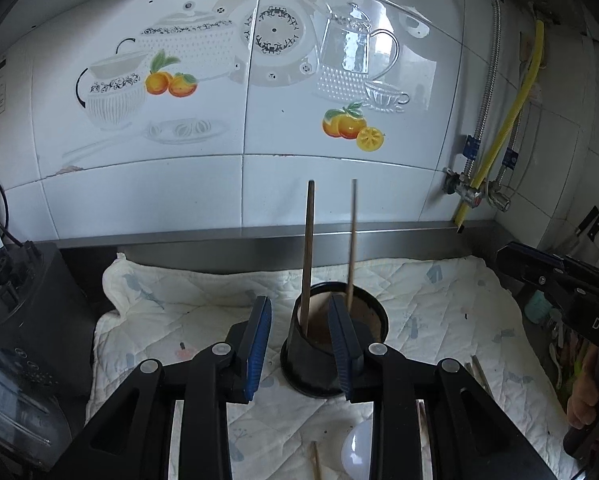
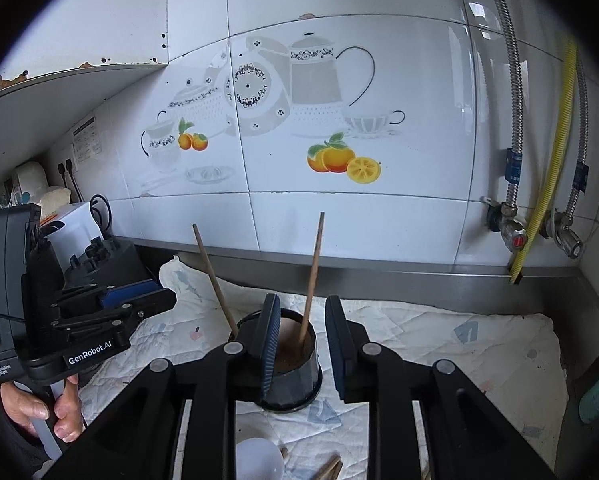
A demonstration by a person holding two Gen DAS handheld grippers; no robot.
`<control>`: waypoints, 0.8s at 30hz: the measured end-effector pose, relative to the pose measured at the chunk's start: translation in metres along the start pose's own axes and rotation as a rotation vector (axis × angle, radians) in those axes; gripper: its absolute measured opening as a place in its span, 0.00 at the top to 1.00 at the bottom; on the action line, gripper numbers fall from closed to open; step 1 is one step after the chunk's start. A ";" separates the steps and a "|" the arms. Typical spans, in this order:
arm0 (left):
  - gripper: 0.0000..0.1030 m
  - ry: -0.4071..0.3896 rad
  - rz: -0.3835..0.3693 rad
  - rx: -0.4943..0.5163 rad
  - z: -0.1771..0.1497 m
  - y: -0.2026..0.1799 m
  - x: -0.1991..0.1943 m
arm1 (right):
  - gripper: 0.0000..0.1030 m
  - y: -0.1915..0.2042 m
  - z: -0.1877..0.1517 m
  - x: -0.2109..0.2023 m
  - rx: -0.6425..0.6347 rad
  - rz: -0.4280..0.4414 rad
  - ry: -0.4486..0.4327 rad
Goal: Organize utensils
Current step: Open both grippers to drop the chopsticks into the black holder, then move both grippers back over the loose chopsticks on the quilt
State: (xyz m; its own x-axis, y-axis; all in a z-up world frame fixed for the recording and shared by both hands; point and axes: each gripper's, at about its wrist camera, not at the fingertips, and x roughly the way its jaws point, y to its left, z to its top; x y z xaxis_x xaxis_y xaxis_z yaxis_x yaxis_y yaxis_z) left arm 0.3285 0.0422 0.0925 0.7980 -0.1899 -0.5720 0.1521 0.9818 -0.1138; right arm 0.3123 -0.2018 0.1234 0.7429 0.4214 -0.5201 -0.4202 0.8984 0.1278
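- Left wrist view: we note the left gripper with jaws parted and nothing pressed between the pads; it sits just in front of the black holder cup.
- Two chopsticks already stand in that cup: a dark chopstick on the left and a pale chopstick to its right, both leaning slightly toward the far tiled wall.
- Right wrist view: the right gripper is likewise released, its pads apart and empty, with the cup's near rim between them but not pinched.
- The cup rests on a quilted cloth spread over the counter.
- Remaining work, as we judge it: more loose chopsticks lie on the near cloth beside a white bulb-like object; another stick shows at the near edge in the left view.
- We rate the task partly done: two pieces are stowed, several are still loose, and both tools are free for the next pick.
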 end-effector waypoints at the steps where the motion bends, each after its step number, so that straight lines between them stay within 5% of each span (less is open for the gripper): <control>1: 0.69 0.006 0.002 0.003 -0.005 -0.001 -0.004 | 0.75 0.000 -0.004 -0.003 0.002 -0.002 0.004; 24: 0.69 0.211 -0.036 -0.003 -0.211 -0.008 -0.099 | 0.75 0.022 -0.158 -0.087 0.017 -0.069 0.125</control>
State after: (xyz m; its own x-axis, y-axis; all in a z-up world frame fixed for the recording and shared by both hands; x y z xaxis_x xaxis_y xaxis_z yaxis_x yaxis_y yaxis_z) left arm 0.1248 0.0528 -0.0216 0.6520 -0.2213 -0.7252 0.1757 0.9745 -0.1394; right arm 0.1563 -0.2379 0.0383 0.6983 0.3410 -0.6293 -0.3611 0.9270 0.1017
